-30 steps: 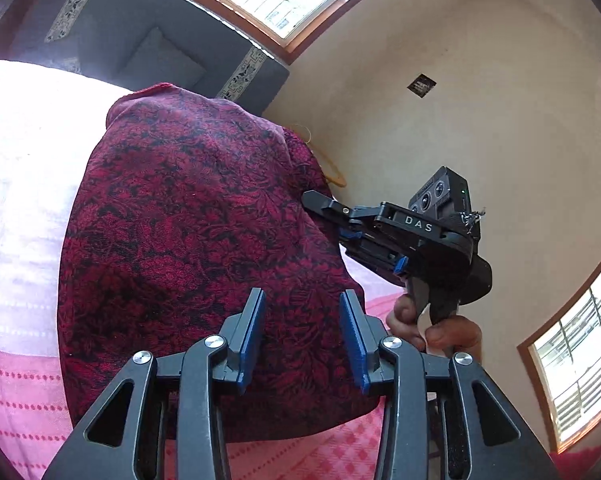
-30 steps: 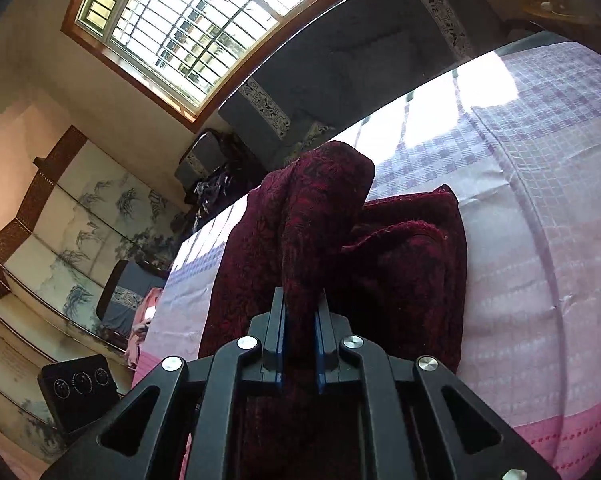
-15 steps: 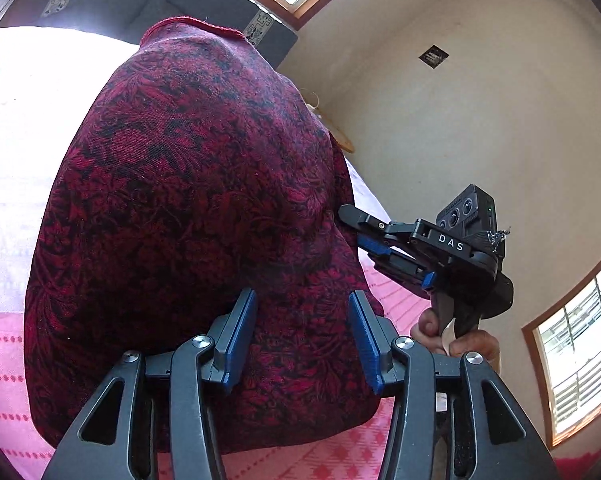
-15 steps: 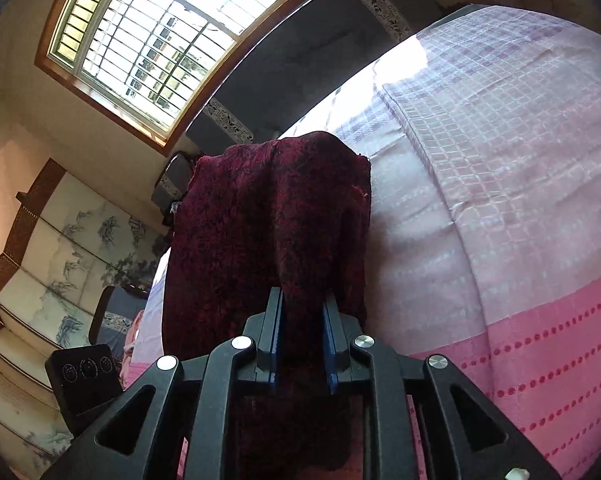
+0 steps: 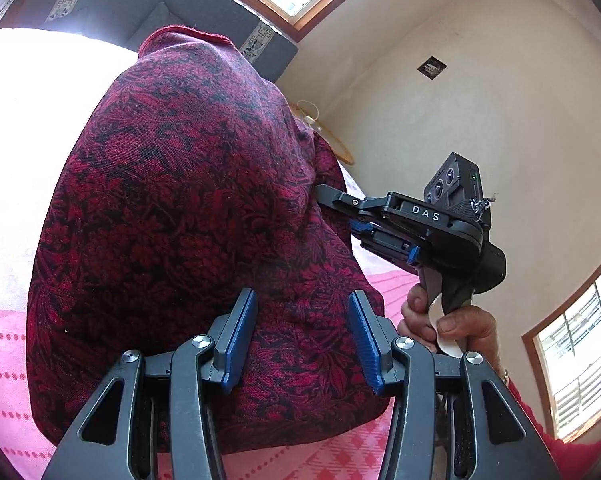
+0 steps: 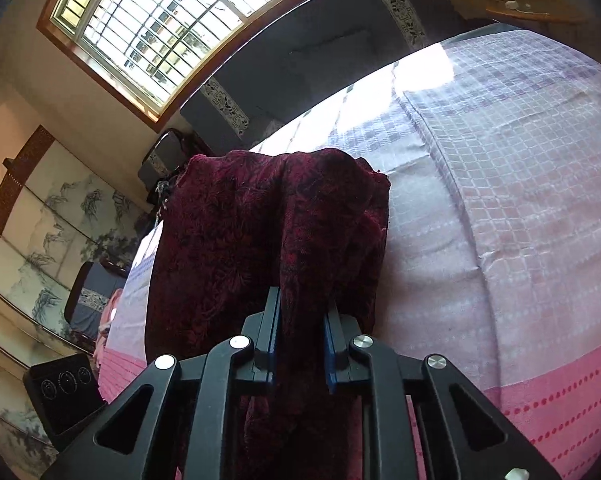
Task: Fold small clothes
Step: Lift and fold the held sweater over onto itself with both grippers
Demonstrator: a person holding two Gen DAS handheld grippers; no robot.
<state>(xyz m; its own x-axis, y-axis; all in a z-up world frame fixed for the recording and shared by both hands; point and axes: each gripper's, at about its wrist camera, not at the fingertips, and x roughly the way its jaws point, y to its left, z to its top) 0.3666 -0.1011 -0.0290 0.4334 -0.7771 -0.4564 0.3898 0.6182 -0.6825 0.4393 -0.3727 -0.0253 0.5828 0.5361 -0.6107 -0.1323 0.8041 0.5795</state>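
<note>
A dark red floral garment (image 5: pixel 180 200) lies humped on the pink and lilac checked bedsheet (image 6: pixel 500 200). In the left wrist view my left gripper (image 5: pixel 301 296) hovers open close over the garment's near part, its blue pads (image 5: pixel 240 340) apart and not pinching cloth. My right gripper (image 5: pixel 328 208), held by a hand (image 5: pixel 452 320), reaches into the garment's right edge. In the right wrist view the right gripper (image 6: pixel 302 304) has a thick fold of the garment (image 6: pixel 228 240) between its pads, and its jaws are closing on it.
A grey cushioned headboard (image 6: pixel 320 60) and a barred window (image 6: pixel 160 20) stand beyond the bed. A painted folding screen (image 6: pixel 40 220) and a black device (image 6: pixel 64 392) are at the left. The bedsheet stretches bare to the right of the garment.
The left gripper sank closer to the garment, which now fills more of its view. The fold held by the right gripper dropped from upright to draped, and the right gripper moved lower.
</note>
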